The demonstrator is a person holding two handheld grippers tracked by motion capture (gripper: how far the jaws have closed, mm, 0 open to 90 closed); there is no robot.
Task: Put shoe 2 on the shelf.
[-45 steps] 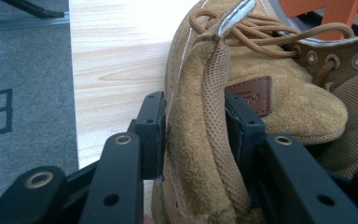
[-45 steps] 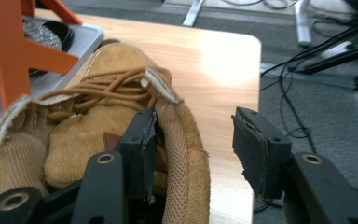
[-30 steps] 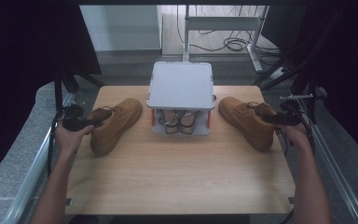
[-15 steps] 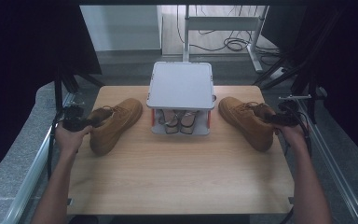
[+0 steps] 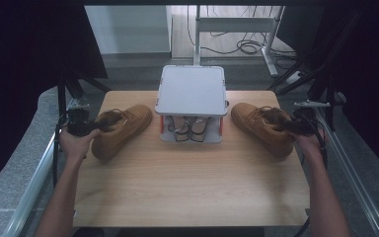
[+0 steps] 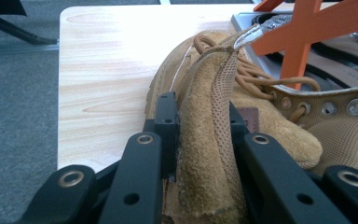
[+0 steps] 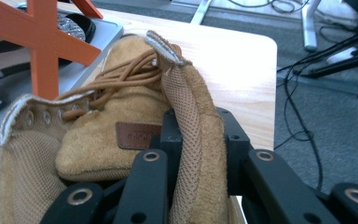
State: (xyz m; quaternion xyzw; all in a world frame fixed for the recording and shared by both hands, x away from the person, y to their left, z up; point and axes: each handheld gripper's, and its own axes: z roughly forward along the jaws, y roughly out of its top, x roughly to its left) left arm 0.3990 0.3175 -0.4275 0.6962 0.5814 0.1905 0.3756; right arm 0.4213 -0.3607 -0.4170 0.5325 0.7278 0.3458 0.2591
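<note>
The left tongs (image 6: 200,140) pinch the collar of the left boot (image 5: 121,129) near the desk's left edge. The right tongs (image 7: 198,140) pinch the right boot (image 5: 261,126) near the right edge. Both tongs have just squeezed shut. Next, lift both boots, probably toward the shoe rack (image 5: 191,91).

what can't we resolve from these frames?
- Right boot label: brown patch, text too small in the right gripper view.
- Items under the grey rack lid: the lid covers them in the high view; orange struts and frame edges cut them off in the gripper views.
- Left boot sole and heel: behind the collar and the left gripper in its own view.
- Right gripper pad faces: collar covers them.
</note>
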